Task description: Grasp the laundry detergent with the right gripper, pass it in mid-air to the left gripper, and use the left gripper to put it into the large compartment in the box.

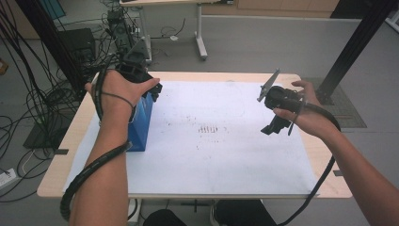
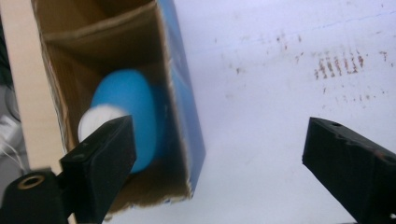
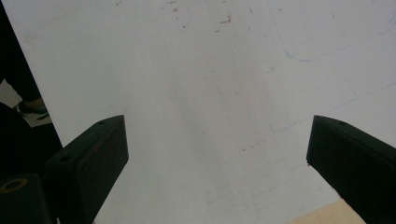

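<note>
Hovering over the blue box (image 1: 141, 123) at the bench's (image 1: 66, 141) left edge, my left tool (image 2: 219, 154) had its jaws spread wide with nothing pinched between them. Box stood open-topped on the white sheet (image 1: 226, 150), cardboard-brown inside. Left gripper view looked straight down into it: blue bottle (image 2: 128, 116) with a white cap (image 2: 95, 119) lay at the bottom, against the box wall. Tool sat above the opening, clear of the bottle. My right tool (image 3: 217, 154) was held above the sheet on the right side, well apart from the box, jaws also spread and empty. Sheet showed faint reddish marks (image 1: 209, 129) near the middle.
</note>
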`<action>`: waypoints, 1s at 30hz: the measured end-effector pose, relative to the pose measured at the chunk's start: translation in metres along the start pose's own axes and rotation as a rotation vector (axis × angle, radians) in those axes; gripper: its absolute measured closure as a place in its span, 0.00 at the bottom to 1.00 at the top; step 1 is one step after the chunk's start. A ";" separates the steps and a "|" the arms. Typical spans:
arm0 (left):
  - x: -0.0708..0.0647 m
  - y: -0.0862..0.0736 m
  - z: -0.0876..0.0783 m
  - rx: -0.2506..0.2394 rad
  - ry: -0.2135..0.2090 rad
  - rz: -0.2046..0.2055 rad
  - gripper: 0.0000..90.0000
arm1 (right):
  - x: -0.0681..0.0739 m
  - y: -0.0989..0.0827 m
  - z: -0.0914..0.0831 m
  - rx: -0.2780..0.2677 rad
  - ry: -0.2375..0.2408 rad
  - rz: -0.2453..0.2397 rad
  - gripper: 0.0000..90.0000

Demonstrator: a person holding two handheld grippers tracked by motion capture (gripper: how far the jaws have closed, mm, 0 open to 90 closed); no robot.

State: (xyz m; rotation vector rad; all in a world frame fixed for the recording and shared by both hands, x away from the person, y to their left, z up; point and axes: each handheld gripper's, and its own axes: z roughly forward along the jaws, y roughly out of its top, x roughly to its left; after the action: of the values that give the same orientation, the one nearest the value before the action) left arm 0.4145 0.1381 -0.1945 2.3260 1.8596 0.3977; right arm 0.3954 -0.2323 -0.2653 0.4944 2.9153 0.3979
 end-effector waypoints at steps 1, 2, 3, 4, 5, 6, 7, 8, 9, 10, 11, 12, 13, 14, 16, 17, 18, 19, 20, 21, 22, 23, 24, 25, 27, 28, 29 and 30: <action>-0.005 0.003 0.000 -0.001 -0.002 0.008 0.12 | -0.001 0.000 0.000 0.002 0.002 -0.003 0.06; -0.008 0.005 0.000 -0.002 -0.009 0.015 0.12 | -0.002 0.001 0.001 0.004 0.003 -0.004 0.06; -0.012 0.008 0.001 0.001 -0.013 0.025 0.12 | -0.003 0.001 0.001 0.006 0.005 -0.005 0.06; -0.016 0.011 0.003 0.006 -0.007 0.038 0.12 | -0.005 0.001 0.002 0.006 0.005 -0.004 0.06; -0.020 0.014 0.004 0.009 -0.002 0.056 0.12 | -0.006 0.001 0.002 0.007 0.005 0.000 0.06; -0.024 0.017 0.005 0.007 -0.020 0.060 0.12 | -0.008 0.001 0.003 0.011 0.009 -0.002 0.06; -0.026 0.019 0.006 0.005 -0.031 0.061 0.12 | -0.009 0.000 0.003 0.015 0.013 0.003 0.06; -0.029 0.021 0.007 0.003 -0.036 0.067 0.12 | -0.010 0.000 0.003 0.018 0.013 0.004 0.06; -0.033 0.024 0.009 0.009 -0.038 0.079 0.12 | -0.011 -0.001 0.004 0.019 0.015 0.006 0.06; -0.036 0.026 0.010 0.009 -0.046 0.086 0.12 | -0.012 -0.002 0.004 0.025 0.016 0.006 0.06; -0.038 0.027 0.011 0.008 -0.048 0.092 0.11 | -0.012 -0.002 0.004 0.028 0.017 0.011 0.06; -0.041 0.028 0.012 0.005 -0.050 0.095 0.11 | -0.013 -0.003 0.004 0.031 0.016 0.011 0.06; -0.045 0.030 0.013 0.004 -0.054 0.104 0.11 | -0.013 -0.003 0.004 0.033 0.016 0.012 0.06; -0.048 0.031 0.015 0.000 -0.063 0.114 0.11 | -0.014 -0.004 0.004 0.036 0.016 0.012 0.06; -0.054 0.033 0.017 -0.002 -0.066 0.130 0.11 | -0.013 -0.005 0.004 0.042 0.010 0.008 0.06; -0.056 0.034 0.018 -0.006 -0.074 0.135 0.11 | -0.013 -0.005 0.004 0.047 0.011 0.007 0.06; -0.058 0.034 0.018 -0.014 -0.083 0.135 0.11 | -0.012 -0.005 0.004 0.052 0.012 0.008 0.06; -0.059 0.035 0.019 -0.017 -0.082 0.137 0.11 | -0.012 -0.005 0.005 0.053 0.010 0.003 0.06; -0.062 0.035 0.019 -0.019 -0.089 0.141 0.11 | -0.011 -0.005 0.005 0.056 0.010 0.003 0.06; -0.064 0.035 0.019 -0.022 -0.093 0.142 0.11 | -0.010 -0.005 0.005 0.058 0.011 0.002 0.06; -0.066 0.036 0.019 -0.022 -0.092 0.149 0.11 | -0.010 -0.004 0.006 0.056 0.012 -0.003 0.06; -0.068 0.036 0.019 -0.022 -0.096 0.156 0.11 | -0.009 -0.004 0.005 0.060 0.012 -0.004 0.06; -0.069 0.036 0.019 -0.024 -0.102 0.159 0.11 | -0.009 -0.004 0.005 0.057 0.012 -0.009 0.06; -0.071 0.037 0.018 -0.028 -0.103 0.162 0.11 | -0.008 -0.003 0.005 0.055 0.011 -0.009 0.06; -0.074 0.038 0.018 -0.037 -0.106 0.162 0.11 | -0.007 -0.003 0.004 0.057 0.013 -0.012 0.06; -0.075 0.039 0.018 -0.040 -0.109 0.164 0.11 | -0.007 -0.003 0.004 0.057 0.012 -0.013 0.06; -0.077 0.040 0.018 -0.038 -0.108 0.168 0.11 | -0.008 -0.004 0.004 0.058 0.012 -0.014 0.06; -0.078 0.040 0.018 -0.038 -0.107 0.170 0.11 | -0.008 -0.004 0.004 0.056 0.013 -0.012 0.06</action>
State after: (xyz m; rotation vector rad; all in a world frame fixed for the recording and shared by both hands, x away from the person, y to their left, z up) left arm 0.4415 0.0543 -0.2102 2.4367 1.5989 0.3180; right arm 0.4020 -0.2376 -0.2690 0.4837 2.9470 0.3202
